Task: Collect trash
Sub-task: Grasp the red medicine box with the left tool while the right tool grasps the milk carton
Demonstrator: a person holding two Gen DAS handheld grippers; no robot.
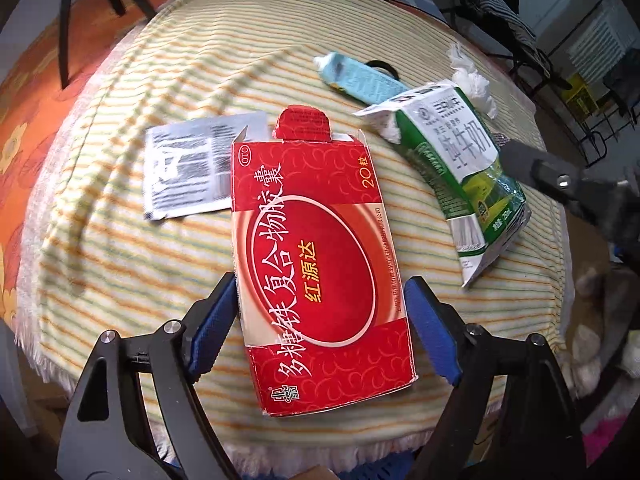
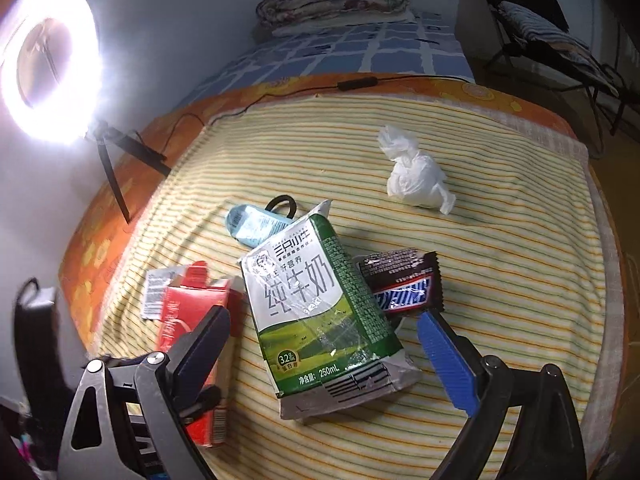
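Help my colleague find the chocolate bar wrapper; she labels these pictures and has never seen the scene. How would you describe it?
On the striped blanket, find the green-and-white milk carton lying near the middle. The wrapper sits against its right side, just beyond the right gripper. It is the only dark brown piece, with blue lettering.

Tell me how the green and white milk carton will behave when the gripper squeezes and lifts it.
The milk carton looks crumpled, with its top torn open, so it is probably empty and light. Its dented walls will likely cave further under the right gripper, whose fingers straddle it without touching. It lies flat on the striped blanket, so rolling seems unlikely.
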